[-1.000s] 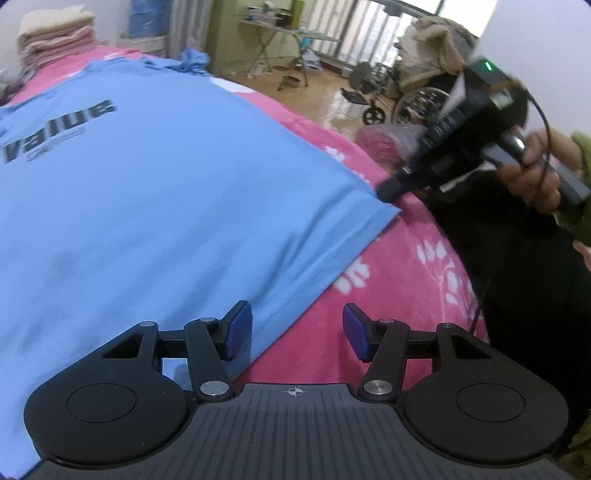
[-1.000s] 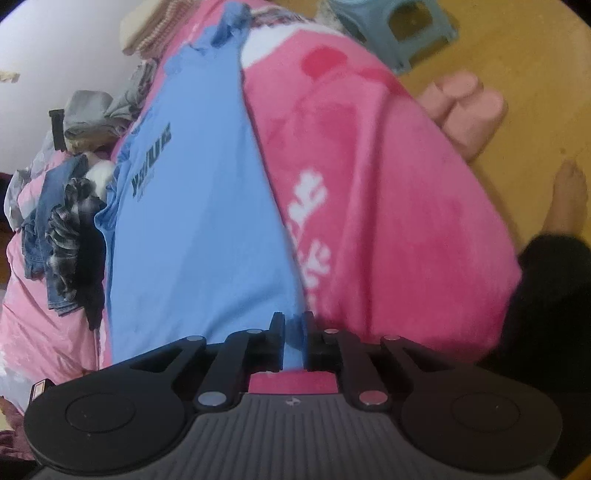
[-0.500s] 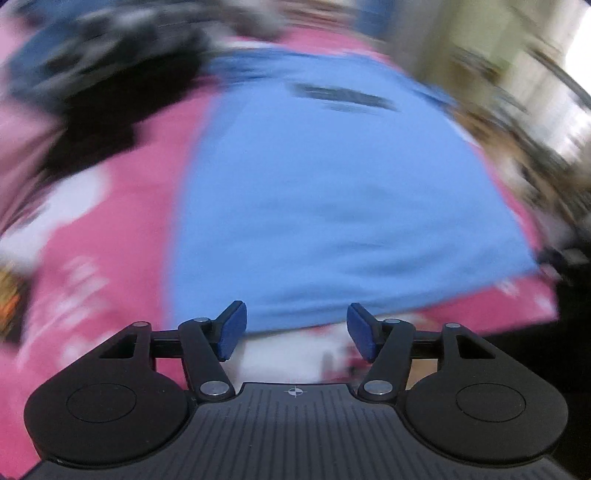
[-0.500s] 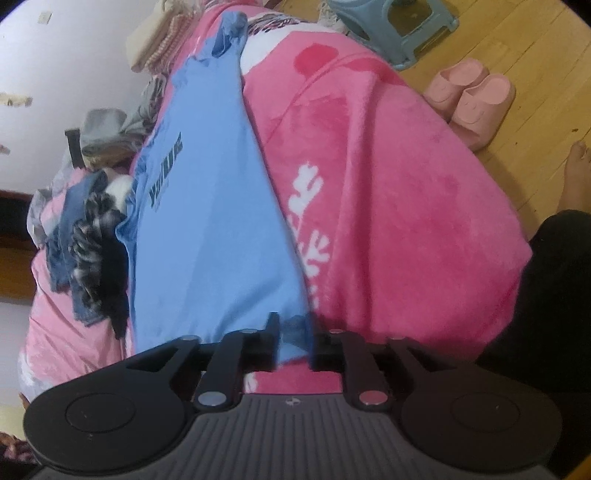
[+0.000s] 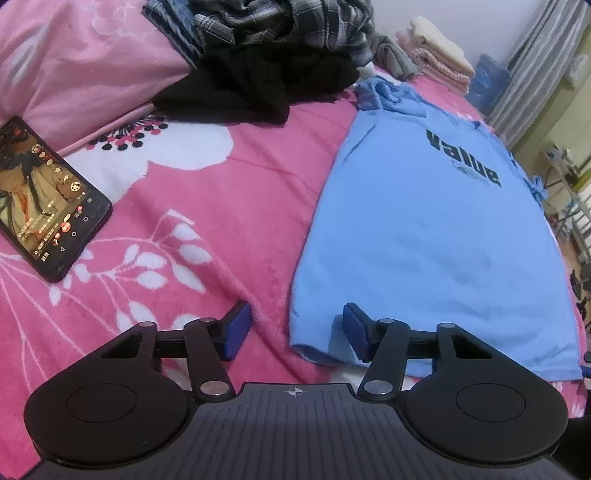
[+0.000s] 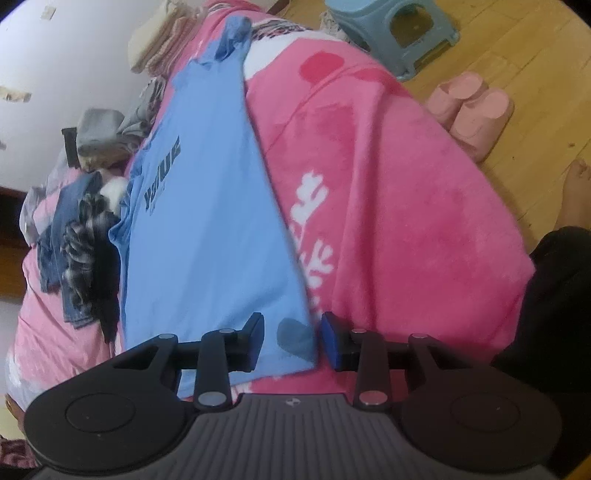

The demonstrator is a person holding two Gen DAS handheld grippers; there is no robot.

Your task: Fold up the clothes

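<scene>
A light blue T-shirt [image 5: 424, 236] with dark "Value" lettering lies flat, front up, on the pink flowered blanket [image 5: 221, 206]. My left gripper [image 5: 293, 334] straddles the shirt's near left hem corner. Its jaws are closing, and the blue pads [image 5: 236, 332] stand apart from the cloth. In the right wrist view the same shirt [image 6: 207, 221] runs away from me. My right gripper [image 6: 291, 343] sits over the other hem corner. Its jaws are opening, with the corner lying loose between them.
A lit phone [image 5: 44, 199] lies on the blanket at the left. A heap of dark and plaid clothes [image 5: 273, 55] and folded towels [image 5: 436, 48] sit at the far end. Beside the bed are a blue stool [image 6: 391, 29], pink slippers [image 6: 476, 110] and a person's foot [image 6: 576, 192].
My left gripper swung across the shirt from its right side to the left hem corner. My right gripper, earlier shut on the right hem corner, has opened and let the cloth go.
</scene>
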